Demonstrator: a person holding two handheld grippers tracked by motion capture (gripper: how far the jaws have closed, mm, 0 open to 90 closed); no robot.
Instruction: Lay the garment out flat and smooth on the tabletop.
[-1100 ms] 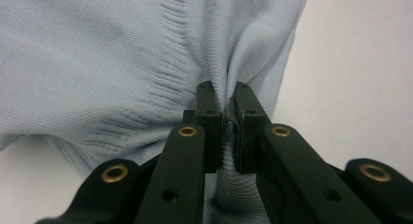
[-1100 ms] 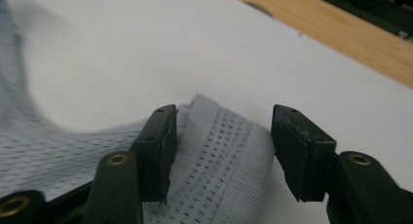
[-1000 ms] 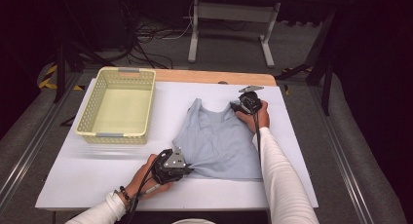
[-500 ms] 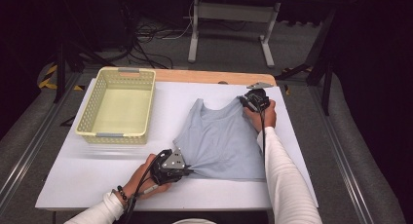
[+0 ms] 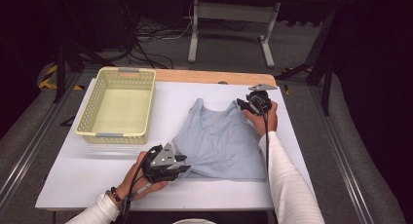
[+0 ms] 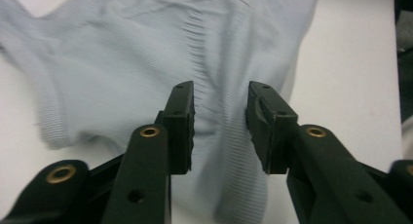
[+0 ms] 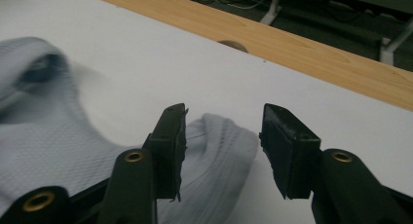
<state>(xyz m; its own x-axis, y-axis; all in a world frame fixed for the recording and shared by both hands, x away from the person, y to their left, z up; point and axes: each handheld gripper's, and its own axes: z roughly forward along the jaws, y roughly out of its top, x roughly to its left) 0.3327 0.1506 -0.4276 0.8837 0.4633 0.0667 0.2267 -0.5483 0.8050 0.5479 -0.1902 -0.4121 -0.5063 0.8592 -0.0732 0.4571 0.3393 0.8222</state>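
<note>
A light blue-grey tank top (image 5: 219,141) lies flat on the white table cover, neck toward the far side. My left gripper (image 5: 184,168) is at its near-left hem corner. In the left gripper view its jaws stand open (image 6: 220,126) with a raised ridge of the ribbed fabric (image 6: 122,53) between them. My right gripper (image 5: 242,105) is at the top's far-right shoulder strap. In the right gripper view it is open (image 7: 223,141), with the strap end (image 7: 214,136) lying between the jaws and the other strap (image 7: 44,63) blurred at left.
A pale yellow mesh basket (image 5: 117,104) stands empty at the far left of the white cover (image 5: 87,180). A wooden table edge (image 5: 209,77) runs along the far side. Dark floor, cables and a stand's legs lie beyond.
My right gripper has shifted slightly to the right at the shoulder strap. The left gripper has stayed at the hem corner.
</note>
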